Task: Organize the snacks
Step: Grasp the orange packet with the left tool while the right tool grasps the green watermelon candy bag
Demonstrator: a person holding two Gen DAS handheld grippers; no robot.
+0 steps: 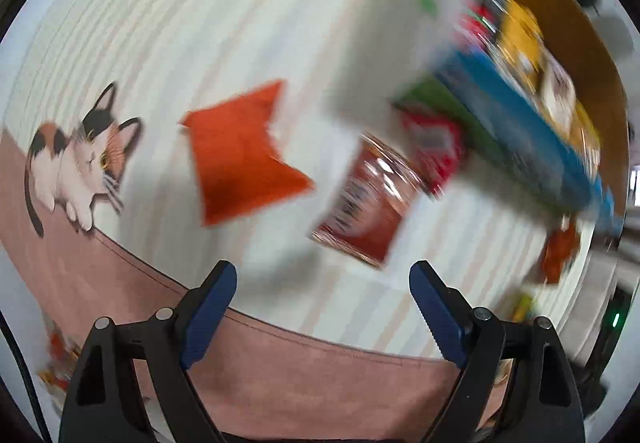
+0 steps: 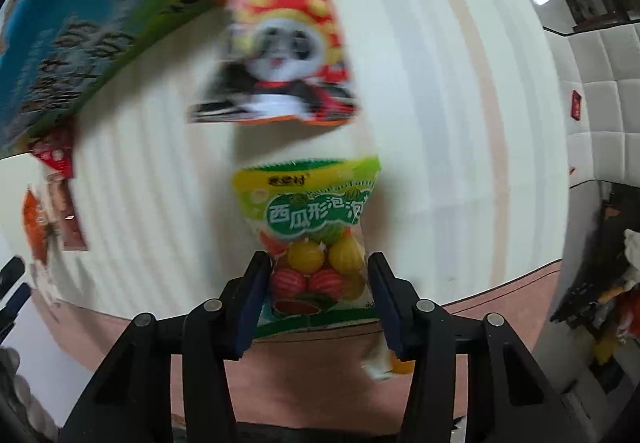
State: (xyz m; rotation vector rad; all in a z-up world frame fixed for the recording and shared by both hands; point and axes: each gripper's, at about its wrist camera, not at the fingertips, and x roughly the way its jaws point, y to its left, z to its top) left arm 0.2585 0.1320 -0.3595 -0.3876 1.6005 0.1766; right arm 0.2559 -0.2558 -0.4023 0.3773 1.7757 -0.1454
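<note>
Green-topped candy bag [image 2: 310,239], printed 西瓜形泡泡, lies on the striped cloth [image 2: 440,123] between the right gripper's [image 2: 316,299] closing-in pads, near the panda packet [image 2: 280,43]. Left gripper [image 1: 322,283] gapes empty above an orange packet [image 1: 240,155].

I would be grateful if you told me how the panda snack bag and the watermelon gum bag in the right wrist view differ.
The panda snack bag is opaque, red and orange, with a panda printed on it; the watermelon gum bag has a green and yellow top and a clear window showing round candies. The panda snack bag lies free, farther from the right gripper; the watermelon gum bag sits between its fingers. Both lie on the striped cloth.
</note>
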